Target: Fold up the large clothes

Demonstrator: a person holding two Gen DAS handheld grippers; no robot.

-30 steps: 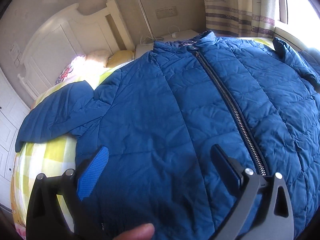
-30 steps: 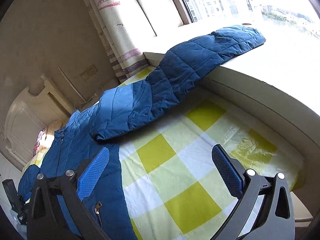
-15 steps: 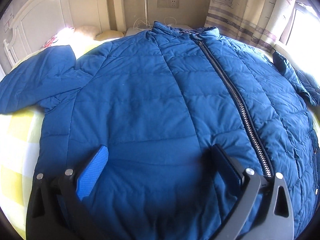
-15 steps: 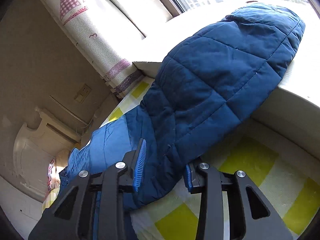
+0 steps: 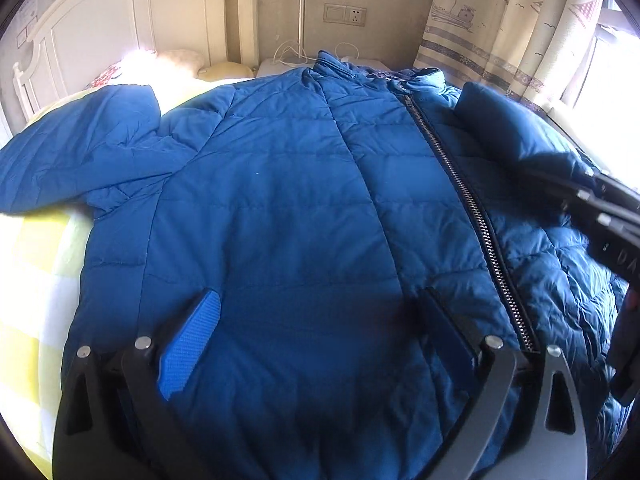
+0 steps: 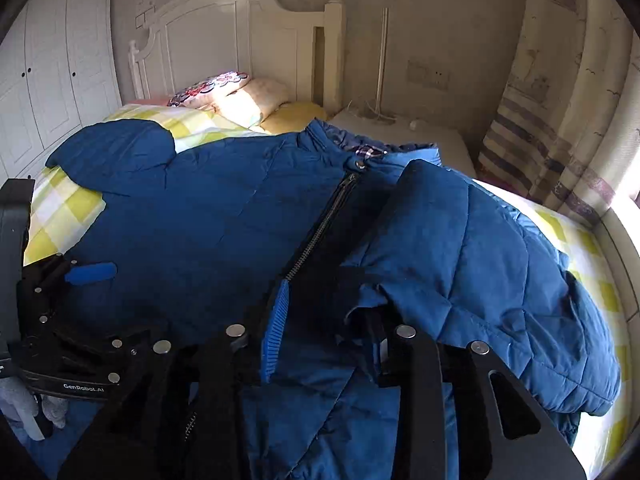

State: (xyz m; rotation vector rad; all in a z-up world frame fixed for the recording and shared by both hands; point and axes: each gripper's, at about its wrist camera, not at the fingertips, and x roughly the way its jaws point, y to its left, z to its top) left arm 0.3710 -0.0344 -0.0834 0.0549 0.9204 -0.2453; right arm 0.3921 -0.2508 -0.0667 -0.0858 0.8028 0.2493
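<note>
Left wrist view: fingers (image 5: 190, 346) spread wide on the left gripper (image 5: 320, 336), hovering over the lower front of the blue jacket (image 5: 280, 208), nothing pinched. Jacket flat on the checked bedsheet (image 5: 36, 264), zipper (image 5: 468, 204) up. Right gripper (image 5: 592, 196) only a dark sliver at the frame edge, cut off.

Right wrist view: jaws opening, sleeve (image 6: 472, 256) folded across the jacket's chest, its cuff between the fingers (image 6: 276, 328). Far fingertip buried under fabric, so contact hard to make out. Headboard (image 6: 248, 36) and pillows (image 6: 236, 92) behind.
</note>
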